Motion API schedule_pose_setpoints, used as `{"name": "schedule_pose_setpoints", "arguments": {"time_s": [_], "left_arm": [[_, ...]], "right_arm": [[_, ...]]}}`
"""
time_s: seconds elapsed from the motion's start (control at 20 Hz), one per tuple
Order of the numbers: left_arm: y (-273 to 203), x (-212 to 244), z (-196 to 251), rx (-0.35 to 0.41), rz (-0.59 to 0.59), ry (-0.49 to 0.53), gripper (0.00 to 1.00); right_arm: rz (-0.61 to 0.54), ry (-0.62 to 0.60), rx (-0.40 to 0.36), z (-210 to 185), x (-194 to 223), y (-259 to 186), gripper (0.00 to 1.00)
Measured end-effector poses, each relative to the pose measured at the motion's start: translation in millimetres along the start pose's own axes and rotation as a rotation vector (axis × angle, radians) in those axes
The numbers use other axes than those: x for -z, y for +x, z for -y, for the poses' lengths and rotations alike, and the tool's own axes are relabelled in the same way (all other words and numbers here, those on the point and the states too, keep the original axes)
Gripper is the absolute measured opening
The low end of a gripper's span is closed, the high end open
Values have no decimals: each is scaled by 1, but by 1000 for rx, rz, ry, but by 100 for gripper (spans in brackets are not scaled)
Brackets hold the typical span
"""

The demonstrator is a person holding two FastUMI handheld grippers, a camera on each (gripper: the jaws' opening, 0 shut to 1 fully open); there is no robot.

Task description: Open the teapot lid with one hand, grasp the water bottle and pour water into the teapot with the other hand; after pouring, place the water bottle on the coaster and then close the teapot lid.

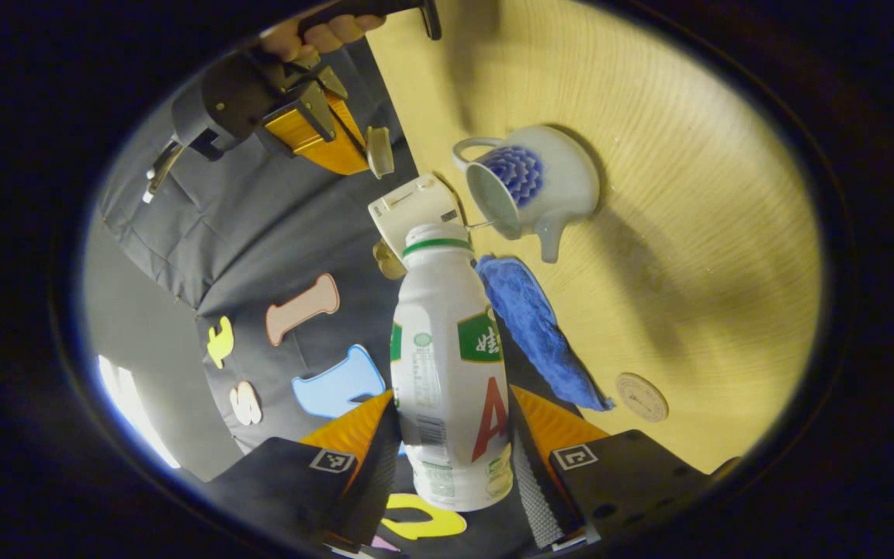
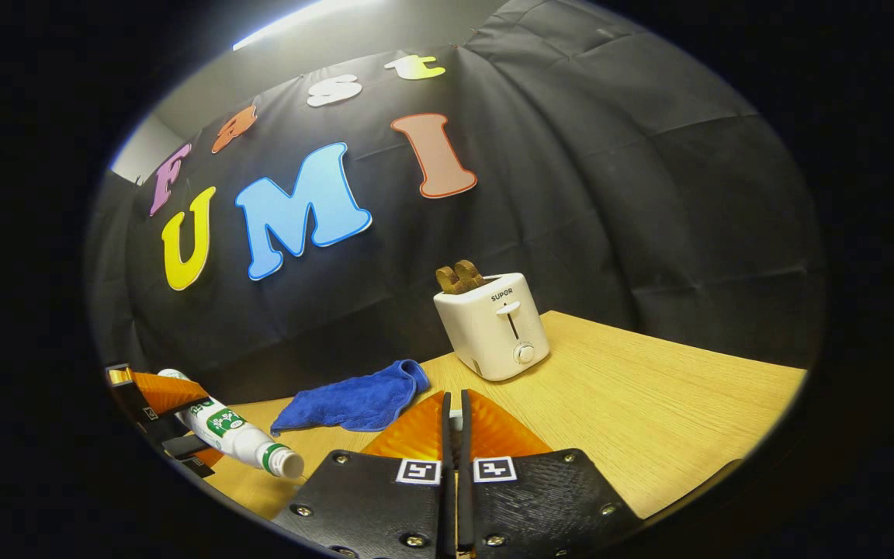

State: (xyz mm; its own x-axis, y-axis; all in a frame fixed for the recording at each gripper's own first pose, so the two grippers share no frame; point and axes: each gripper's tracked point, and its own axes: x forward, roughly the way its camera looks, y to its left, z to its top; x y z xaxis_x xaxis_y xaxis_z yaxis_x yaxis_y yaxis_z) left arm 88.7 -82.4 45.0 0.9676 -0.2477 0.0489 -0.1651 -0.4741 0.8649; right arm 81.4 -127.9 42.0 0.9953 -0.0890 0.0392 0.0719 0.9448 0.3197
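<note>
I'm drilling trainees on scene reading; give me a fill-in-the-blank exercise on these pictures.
The left gripper is shut on the ___.
The right gripper holds the teapot's ___.
The blue ___ lies between the toaster and the coaster.
Missing: water bottle; lid; cloth.

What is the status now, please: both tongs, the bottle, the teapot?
Left tongs shut on water bottle, tipped toward teapot. Right tongs shut on teapot lid, held aside. Coaster free.
</note>
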Motion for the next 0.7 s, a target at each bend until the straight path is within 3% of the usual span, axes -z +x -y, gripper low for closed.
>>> {"name": "schedule_pose_setpoints", "arguments": {"time_s": [0.35,0.7], "left_arm": [[2,-2,-2,-5,6,-9,77],[3,-6,13,20,1,-241,77]], "right_arm": [[-2,-1,-8,-2,2,-1,1],[-5,7,-12,-2,2,1,1]]}}
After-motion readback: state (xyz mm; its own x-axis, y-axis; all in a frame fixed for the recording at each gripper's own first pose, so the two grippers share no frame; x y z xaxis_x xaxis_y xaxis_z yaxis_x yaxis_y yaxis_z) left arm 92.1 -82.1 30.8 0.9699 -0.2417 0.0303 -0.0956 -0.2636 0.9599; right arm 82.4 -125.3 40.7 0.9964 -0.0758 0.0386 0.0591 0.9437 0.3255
